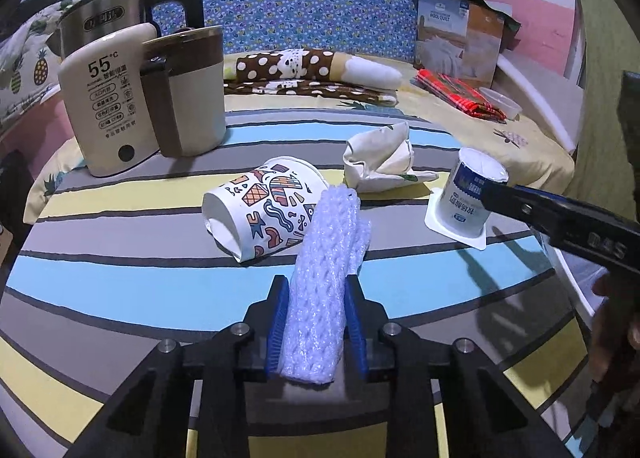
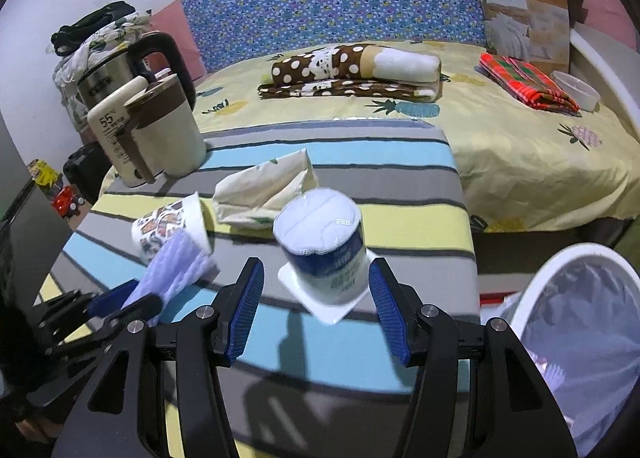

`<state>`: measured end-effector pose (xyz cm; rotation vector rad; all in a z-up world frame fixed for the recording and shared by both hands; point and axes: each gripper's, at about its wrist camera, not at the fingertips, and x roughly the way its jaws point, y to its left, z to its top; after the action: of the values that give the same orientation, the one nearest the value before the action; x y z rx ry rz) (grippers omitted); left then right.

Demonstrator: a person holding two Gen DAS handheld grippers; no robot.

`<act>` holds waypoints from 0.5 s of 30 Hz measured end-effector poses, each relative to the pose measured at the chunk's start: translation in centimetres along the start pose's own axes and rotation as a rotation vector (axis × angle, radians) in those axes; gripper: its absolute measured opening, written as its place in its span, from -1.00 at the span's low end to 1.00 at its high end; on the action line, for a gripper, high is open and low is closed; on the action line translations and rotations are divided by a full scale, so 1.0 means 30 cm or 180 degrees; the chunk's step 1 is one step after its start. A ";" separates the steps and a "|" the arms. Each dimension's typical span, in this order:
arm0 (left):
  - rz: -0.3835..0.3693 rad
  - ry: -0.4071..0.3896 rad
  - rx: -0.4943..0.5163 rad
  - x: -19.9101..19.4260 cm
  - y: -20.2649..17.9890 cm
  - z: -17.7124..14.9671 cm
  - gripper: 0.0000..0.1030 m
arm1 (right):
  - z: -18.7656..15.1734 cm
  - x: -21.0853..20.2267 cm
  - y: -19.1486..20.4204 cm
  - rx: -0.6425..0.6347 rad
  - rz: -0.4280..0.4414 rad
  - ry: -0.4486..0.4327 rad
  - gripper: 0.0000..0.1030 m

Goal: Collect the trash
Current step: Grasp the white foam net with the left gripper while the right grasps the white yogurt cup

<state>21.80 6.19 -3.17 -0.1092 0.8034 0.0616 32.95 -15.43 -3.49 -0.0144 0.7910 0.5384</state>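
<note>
Left gripper (image 1: 316, 322) clamps foam net (image 1: 320, 290); right gripper (image 2: 316, 310) spread wide.
Inverted yogurt cup (image 2: 324, 246) stands between right fingers, untouched; white bin (image 2: 532, 298) at 3 o'clock.

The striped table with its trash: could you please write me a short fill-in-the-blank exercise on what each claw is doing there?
1. The left claw is shut on the white ____ net sleeve.
2. The right claw is open, and the upside-down ____ pot stands between its fingers.
3. The patterned paper cup lies on its ____ on the striped table.
4. The white bin with a liner stands to the ____ of the table in the right wrist view.

Missing words: foam; yogurt; side; right
</note>
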 end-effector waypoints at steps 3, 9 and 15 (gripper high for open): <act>-0.0014 0.0000 -0.0013 0.002 0.005 0.001 -0.45 | 0.015 0.023 0.000 -0.0022 -0.0035 0.0016 0.10; -0.0025 -0.0008 -0.0015 0.001 0.010 0.000 -0.45 | 0.042 0.052 0.003 -0.0069 -0.0081 0.0020 0.10; -0.0001 -0.0022 -0.0007 -0.006 0.014 0.000 -0.46 | 0.042 0.036 0.003 -0.0059 -0.0044 -0.0018 0.08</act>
<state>21.64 6.62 -3.08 -0.1112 0.7964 0.0625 34.39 -14.60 -3.30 -0.0353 0.7798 0.5326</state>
